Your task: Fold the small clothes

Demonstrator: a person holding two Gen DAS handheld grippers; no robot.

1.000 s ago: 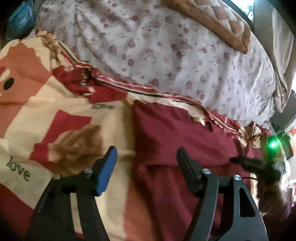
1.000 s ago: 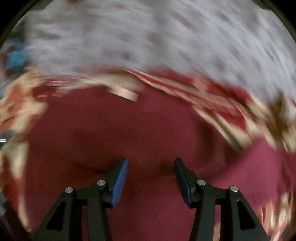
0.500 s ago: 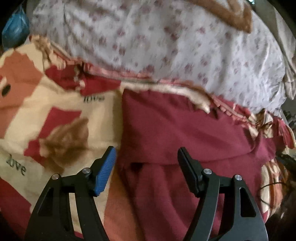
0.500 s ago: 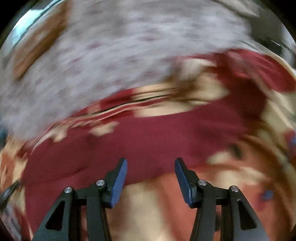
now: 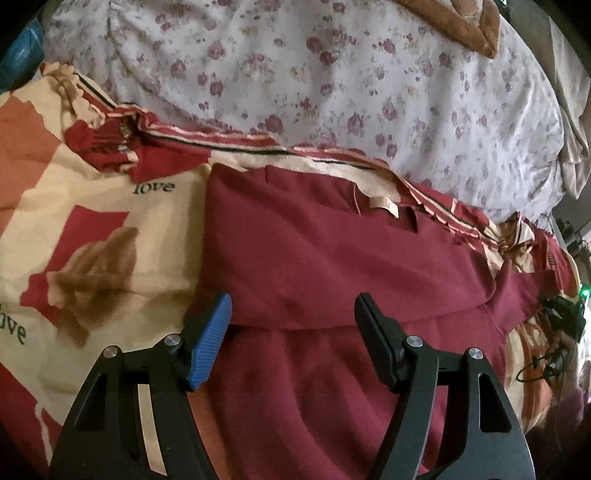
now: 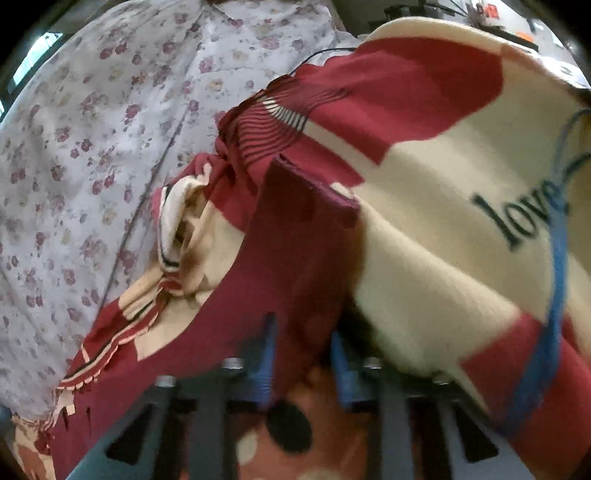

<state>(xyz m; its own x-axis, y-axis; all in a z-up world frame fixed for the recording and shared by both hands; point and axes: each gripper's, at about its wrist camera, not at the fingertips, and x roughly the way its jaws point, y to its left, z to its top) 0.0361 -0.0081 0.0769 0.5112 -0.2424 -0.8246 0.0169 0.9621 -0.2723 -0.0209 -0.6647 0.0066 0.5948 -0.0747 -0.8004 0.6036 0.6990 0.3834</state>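
A dark red garment (image 5: pixel 325 258) lies on a cream and red "love" blanket (image 5: pixel 92 236), its top part folded down over the lower part, a cream label at the collar. My left gripper (image 5: pixel 293 314) is open and empty, hovering over the fold edge. In the right wrist view a sleeve of the red garment (image 6: pixel 295 243) runs up from between my right gripper's (image 6: pixel 301 347) blurred fingers, which stand narrowly apart around it; whether they pinch it is unclear.
A white floral duvet (image 5: pixel 332 74) lies behind the blanket, with a brown quilted pillow (image 5: pixel 465 22) at the far top. Black cables and a green light (image 5: pixel 583 293) sit at the bed's right edge. A blue strap (image 6: pixel 557 280) crosses the right wrist view.
My right gripper swung right to the garment's sleeve and its fingers narrowed around it. My left gripper shifted slightly, so the folded garment sits more centred in its view.
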